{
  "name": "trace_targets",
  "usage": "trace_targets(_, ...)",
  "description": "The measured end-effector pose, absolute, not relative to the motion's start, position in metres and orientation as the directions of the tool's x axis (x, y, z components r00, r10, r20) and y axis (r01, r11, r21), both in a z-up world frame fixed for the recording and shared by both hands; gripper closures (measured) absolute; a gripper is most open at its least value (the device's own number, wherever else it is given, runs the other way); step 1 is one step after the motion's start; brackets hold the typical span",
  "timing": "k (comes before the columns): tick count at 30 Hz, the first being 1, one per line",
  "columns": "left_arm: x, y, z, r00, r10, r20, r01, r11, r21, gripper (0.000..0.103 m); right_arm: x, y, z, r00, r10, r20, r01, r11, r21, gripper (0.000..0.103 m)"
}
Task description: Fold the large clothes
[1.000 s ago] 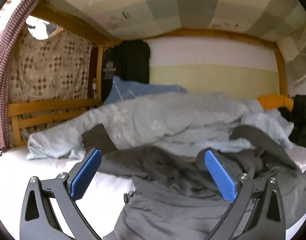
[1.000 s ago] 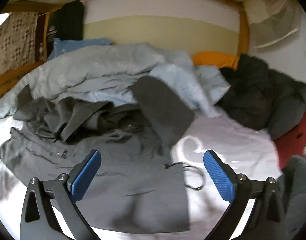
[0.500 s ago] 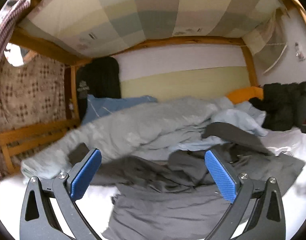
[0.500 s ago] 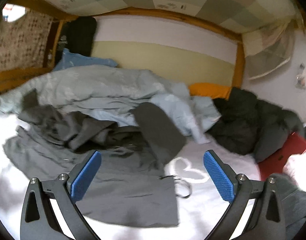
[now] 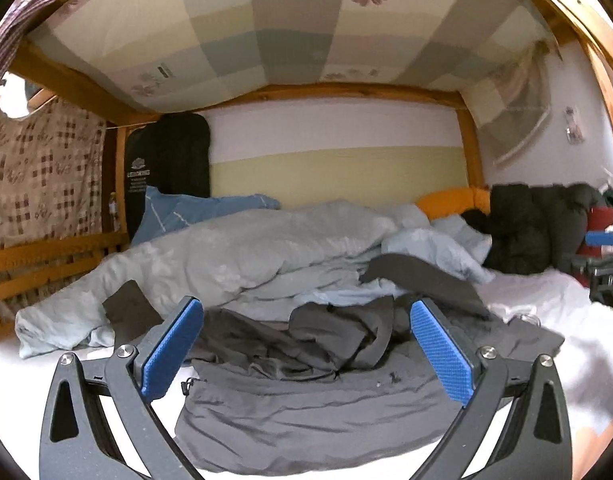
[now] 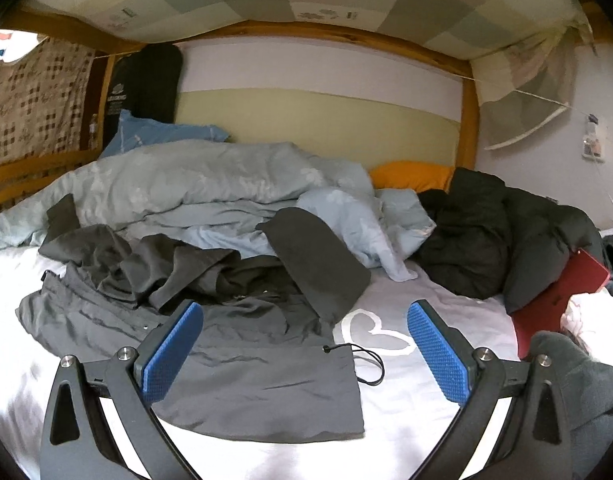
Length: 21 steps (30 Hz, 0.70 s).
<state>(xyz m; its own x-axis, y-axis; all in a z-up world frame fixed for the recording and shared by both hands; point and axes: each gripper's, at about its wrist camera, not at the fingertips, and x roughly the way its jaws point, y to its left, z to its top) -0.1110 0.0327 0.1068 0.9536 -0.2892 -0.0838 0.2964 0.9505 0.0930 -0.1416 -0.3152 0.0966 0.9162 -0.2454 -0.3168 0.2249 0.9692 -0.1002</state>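
A large grey jacket (image 5: 306, 412) (image 6: 258, 376) lies crumpled on the white bed sheet (image 6: 418, 408), its upper part bunched, one sleeve (image 6: 318, 268) thrown back over the bedding and a black drawstring (image 6: 366, 364) trailing off its hem. My left gripper (image 5: 306, 356) hovers open above the jacket's lower half, holding nothing. My right gripper (image 6: 304, 354) also stands open, over the jacket's right hem and the sheet, empty. The right gripper's blue pad (image 5: 600, 238) shows at the far right edge of the left wrist view.
A pale blue duvet (image 5: 246, 256) (image 6: 194, 184) is heaped behind the jacket. A black puffy coat (image 6: 498, 240) and a red item (image 6: 554, 300) lie at the right. An orange pillow (image 6: 410, 172) and blue pillow (image 5: 186, 212) sit by the wall. A wooden rail (image 5: 34, 264) bounds the left.
Both grippers have pulled back and tilted upward, so more of the bunk ceiling and the whole jacket come into view. Both stay open and empty. The jacket has not moved.
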Motion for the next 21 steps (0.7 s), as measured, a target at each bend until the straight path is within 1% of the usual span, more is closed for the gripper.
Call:
trace_targets(3, -0.111, 0.034, 0.102, 0.944, -0.301, -0.136, 0.314, 0.945, 0.090, 0.000, -0.146, -0.319, 0.095, 0.922, -0.237, -0.306, 0.229, 0.971, -0.061, 0.000)
trace_targets(7, -0.117, 0.033, 0.090, 0.947, -0.277, -0.160, 0.300, 0.944, 0.137, 0.000, -0.137, -0.326, 0.084, 0.910, -0.201, -0.362, 0.223, 0.975, 0.018, 0.000)
trace_targets(8, -0.117, 0.031, 0.087, 0.949, -0.266, -0.170, 0.292, 0.944, 0.155, 0.000, -0.135, -0.325, 0.082, 0.908, -0.212, -0.362, 0.231, 0.973, 0.008, 0.001)
trace_targets(10, -0.117, 0.028, 0.078, 0.954, -0.231, -0.193, 0.267, 0.944, 0.192, 0.004, -0.135, -0.318, 0.076, 0.904, -0.254, -0.345, 0.250, 0.967, -0.056, 0.003)
trace_targets(12, -0.115, 0.025, 0.068, 0.942, -0.237, -0.239, 0.289, 0.933, 0.215, 0.008, -0.134, -0.310, 0.070, 0.905, -0.215, -0.366, 0.202, 0.977, -0.074, 0.007)
trace_targets(14, -0.112, 0.020, 0.055, 0.937, -0.205, -0.283, 0.280, 0.924, 0.260, 0.009, -0.135, -0.301, 0.063, 0.904, -0.168, -0.394, 0.148, 0.986, -0.082, 0.010)
trace_targets(15, -0.107, 0.013, 0.046, 0.930, -0.170, -0.327, 0.275, 0.911, 0.307, 0.009, -0.134, -0.296, 0.058, 0.900, -0.158, -0.407, 0.130, 0.987, -0.096, 0.010)
trace_targets(16, -0.100, 0.005, 0.037, 0.922, -0.090, -0.375, 0.241, 0.895, 0.376, 0.009, -0.133, -0.288, 0.051, 0.887, -0.162, -0.433, 0.118, 0.985, -0.126, 0.013)
trace_targets(17, -0.093, -0.002, 0.025, 0.910, 0.005, -0.415, 0.200, 0.871, 0.450, 0.013, -0.131, -0.281, 0.044, 0.865, -0.200, -0.460, 0.138, 0.977, -0.164, 0.015)
trace_targets(18, -0.090, -0.004, 0.018, 0.898, 0.033, -0.438, 0.200, 0.857, 0.475, 0.018, -0.129, -0.275, 0.037, 0.840, -0.245, -0.484, 0.167, 0.966, -0.199, 0.015)
trace_targets(19, -0.090, -0.003, 0.011, 0.884, 0.004, -0.468, 0.237, 0.858, 0.456, 0.018, -0.126, -0.269, 0.028, 0.811, -0.287, -0.510, 0.190, 0.953, -0.234, 0.015)
trace_targets(20, -0.088, -0.001, 0.007, 0.862, -0.031, -0.506, 0.279, 0.862, 0.423, 0.018, -0.126, -0.264, 0.018, 0.792, -0.288, -0.538, 0.183, 0.953, -0.241, 0.015)
trace_targets(21, -0.085, -0.002, 0.004, 0.841, -0.045, -0.539, 0.308, 0.859, 0.409, 0.019, -0.124, -0.259, 0.007, 0.785, -0.219, -0.580, 0.118, 0.971, -0.206, 0.015)
